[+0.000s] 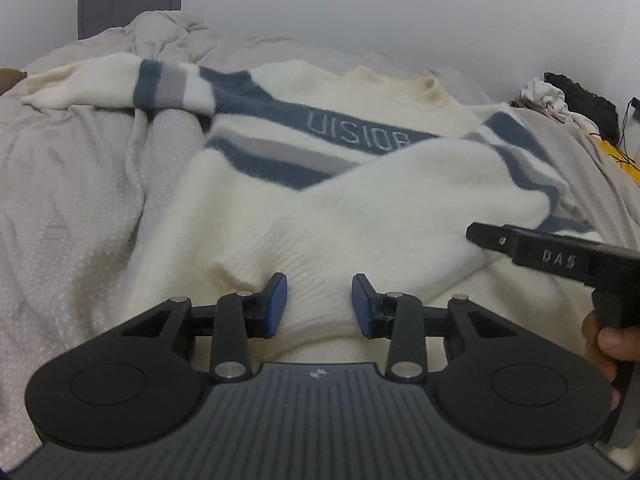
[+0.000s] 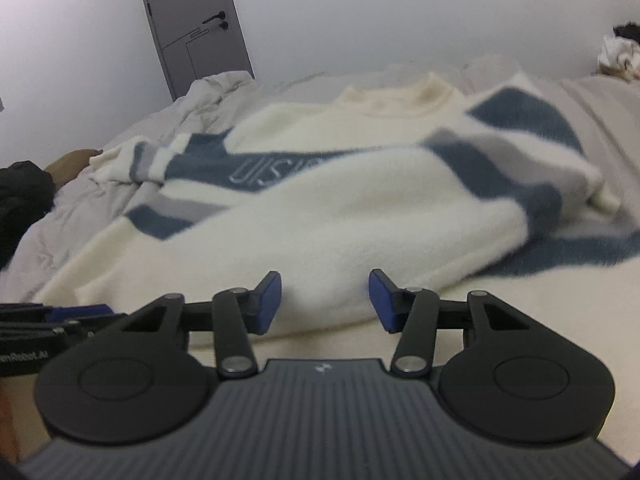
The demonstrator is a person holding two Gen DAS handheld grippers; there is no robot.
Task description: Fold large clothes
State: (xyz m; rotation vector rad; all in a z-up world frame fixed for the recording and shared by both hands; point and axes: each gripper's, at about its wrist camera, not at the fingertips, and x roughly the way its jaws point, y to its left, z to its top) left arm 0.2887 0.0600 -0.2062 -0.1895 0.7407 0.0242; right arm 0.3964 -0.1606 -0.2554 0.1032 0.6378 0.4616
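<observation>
A cream sweater [image 1: 372, 104] with blue and grey stripes lies front up on the bed, collar [image 2: 404, 98] towards the wall. One sleeve [image 1: 400, 196] is folded across its chest; the other sleeve [image 1: 120, 84] stretches out to the left. My left gripper [image 1: 320, 304] is open, low over the ribbed cuff [image 1: 280, 248], with cream knit showing between its blue pads. My right gripper [image 2: 325, 300] is open over the folded sleeve [image 2: 360, 220], whose near edge lies between its pads. A black finger [image 1: 540, 254] of the right gripper reaches in at the right of the left wrist view.
The grey bedcover [image 1: 80, 208] is rumpled at the far left. A grey door [image 2: 192, 20] stands in the white wall behind. A heap of dark and white clothes [image 1: 568, 100] sits at the bed's far right. A hand [image 1: 604, 344] holds the right gripper's handle.
</observation>
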